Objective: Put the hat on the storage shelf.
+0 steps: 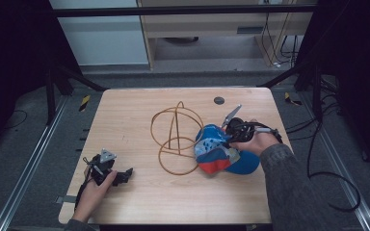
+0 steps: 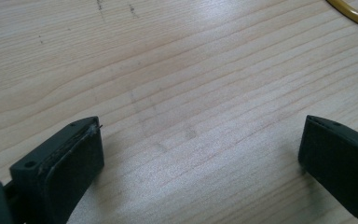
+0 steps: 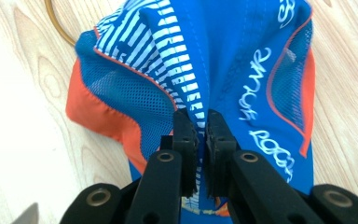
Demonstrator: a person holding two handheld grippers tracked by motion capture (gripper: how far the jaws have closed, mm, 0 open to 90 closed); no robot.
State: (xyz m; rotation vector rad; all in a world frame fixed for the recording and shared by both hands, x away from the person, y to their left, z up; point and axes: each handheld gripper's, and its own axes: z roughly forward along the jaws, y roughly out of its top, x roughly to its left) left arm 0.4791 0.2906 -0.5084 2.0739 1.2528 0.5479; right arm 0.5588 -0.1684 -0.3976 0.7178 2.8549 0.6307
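Right gripper [image 3: 197, 140] centre-bottom of frame, jaws pinching fold of blue cap [image 3: 223, 60]; left gripper [image 2: 200, 154] spread wide over bare table [image 2: 168, 70], lower left of high view; wire frame [image 1: 176, 137] mid-table

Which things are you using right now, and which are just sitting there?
In use:
blue cap, pinched by the shut right gripper

Just sitting:
wire frame
dark round disc
left gripper, open over bare table

Right tool [image 3: 200, 140] pinched tight (jaws nearly together), left tool [image 2: 200, 154] spread wide, resting low
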